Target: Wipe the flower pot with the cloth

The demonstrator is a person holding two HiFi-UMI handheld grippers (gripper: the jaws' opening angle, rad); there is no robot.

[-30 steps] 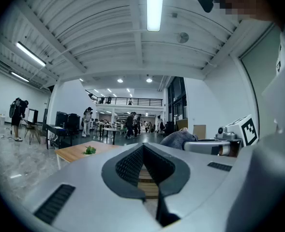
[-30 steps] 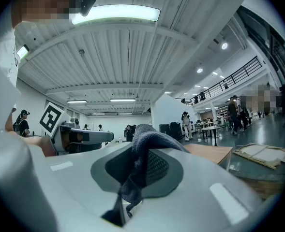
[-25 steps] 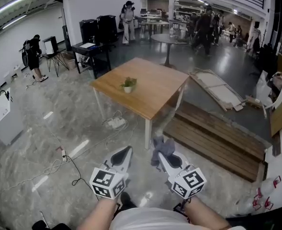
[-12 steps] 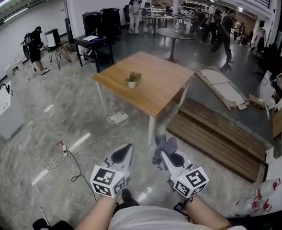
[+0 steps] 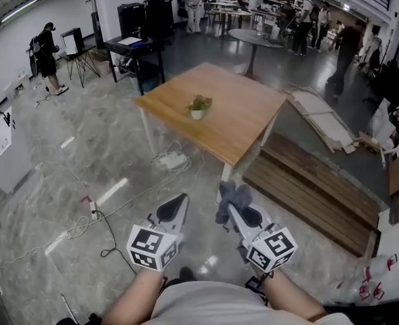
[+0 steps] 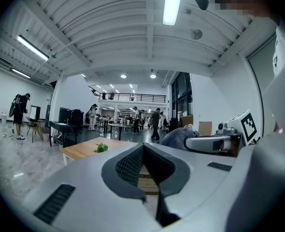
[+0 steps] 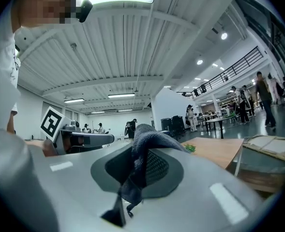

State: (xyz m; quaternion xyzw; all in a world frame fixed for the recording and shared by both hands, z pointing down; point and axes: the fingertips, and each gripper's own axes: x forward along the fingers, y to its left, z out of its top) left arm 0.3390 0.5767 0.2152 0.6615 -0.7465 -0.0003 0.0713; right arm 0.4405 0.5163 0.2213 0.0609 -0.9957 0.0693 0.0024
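A small white flower pot with a green plant stands near the middle of a wooden table ahead of me; the same flower pot shows small in the left gripper view, and its leaves in the right gripper view. My right gripper is shut on a dark grey cloth, which bunches out over its jaws. My left gripper is shut with nothing in it. Both grippers hang low over the floor, well short of the table.
A power strip and cables lie on the stone floor left of the table. Wooden planks and boards lie to the right. A black desk, a round table and several people stand farther back.
The view has moved closer to the table and turned slightly left. Both grippers keep their pose, the cloth still in the right one. People in the background have walked.
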